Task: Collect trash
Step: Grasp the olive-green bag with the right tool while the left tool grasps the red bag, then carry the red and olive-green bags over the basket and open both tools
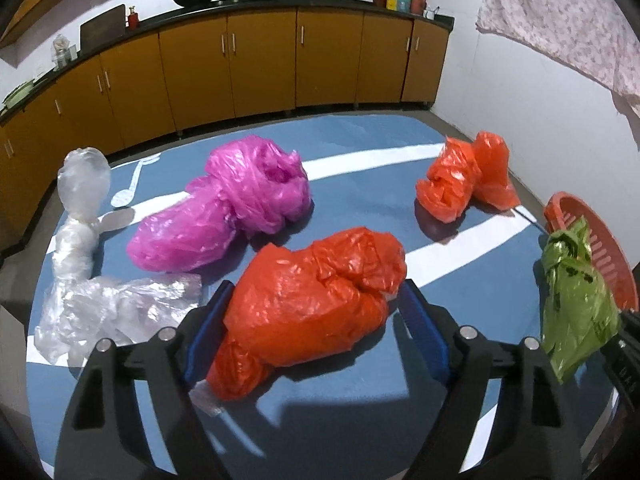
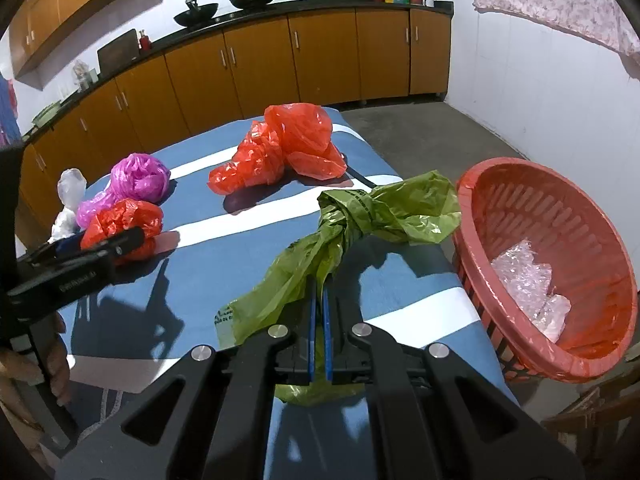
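Trash bags on blue table [image 1: 360,420], red basket [image 2: 472,208] beside.
Left gripper [image 1: 316,300]: jaws spread around red bag [image 1: 312,292]. Right gripper [image 2: 320,304]: clamped on green bag [image 2: 360,220].

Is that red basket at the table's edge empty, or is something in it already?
Not empty. The red basket holds crumpled clear plastic near its bottom; the rest of the inside looks bare.

Red bags [image 1: 320,300] two, pink [image 1: 224,208] one, green [image 2: 360,224] one, clear [image 1: 92,272] one, basket [image 2: 520,184] one.

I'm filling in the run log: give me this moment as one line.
left gripper: open, astride near red bag | right gripper: shut on green bag | basket: clear plastic inside
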Motion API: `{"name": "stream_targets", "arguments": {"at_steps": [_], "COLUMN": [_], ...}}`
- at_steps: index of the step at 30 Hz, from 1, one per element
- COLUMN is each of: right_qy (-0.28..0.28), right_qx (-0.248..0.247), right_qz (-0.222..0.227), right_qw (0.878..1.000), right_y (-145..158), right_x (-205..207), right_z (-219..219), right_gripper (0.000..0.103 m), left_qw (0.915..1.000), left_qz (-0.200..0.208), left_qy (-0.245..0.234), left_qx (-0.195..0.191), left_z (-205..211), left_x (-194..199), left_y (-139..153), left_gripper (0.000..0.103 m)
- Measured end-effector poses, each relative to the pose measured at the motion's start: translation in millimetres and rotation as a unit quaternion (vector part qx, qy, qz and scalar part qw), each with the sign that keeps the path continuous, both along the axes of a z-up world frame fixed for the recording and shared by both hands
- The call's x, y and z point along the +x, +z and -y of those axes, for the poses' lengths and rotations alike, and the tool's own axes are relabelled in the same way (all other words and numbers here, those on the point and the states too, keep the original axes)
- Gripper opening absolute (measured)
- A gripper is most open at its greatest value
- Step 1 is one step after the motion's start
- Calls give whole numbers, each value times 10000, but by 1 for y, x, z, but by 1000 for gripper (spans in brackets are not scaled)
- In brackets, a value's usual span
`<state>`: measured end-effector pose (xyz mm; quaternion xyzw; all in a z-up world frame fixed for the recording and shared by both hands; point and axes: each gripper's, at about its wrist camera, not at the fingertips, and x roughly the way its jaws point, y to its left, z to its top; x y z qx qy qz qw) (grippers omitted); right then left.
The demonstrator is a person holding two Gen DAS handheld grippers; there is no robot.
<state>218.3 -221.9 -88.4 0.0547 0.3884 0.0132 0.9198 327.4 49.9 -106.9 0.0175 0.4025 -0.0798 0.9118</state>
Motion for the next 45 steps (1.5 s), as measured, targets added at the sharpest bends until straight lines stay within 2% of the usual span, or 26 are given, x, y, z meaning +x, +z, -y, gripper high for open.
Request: {"name": "stream_targets", "arguments": {"at_steps": [10, 18, 28, 45], "right_qy": [64, 54, 27, -446], "right_qx": [13, 34, 42, -184], "right_qz": [-24, 17, 221, 618], "right_qw": [10000, 10000, 9997, 9969], "right_y": [-2, 3, 19, 47], "right_x": [1, -3, -19, -67], "right_z": [-3, -2, 5, 57], "right_gripper": [3, 3, 3, 3], "left_qw": [9999, 9998, 9994, 9953], "left_qz": [-127, -81, 157, 427], "left_qy": [-20, -139, -176, -698], "left_qx": [-38, -77, -270, -509], "left_z": [3, 10, 13, 70], "left_x": [7, -3, -28, -69], "left_y": [-4, -3, 27, 67], "left_gripper": [69, 61, 61, 61]}}
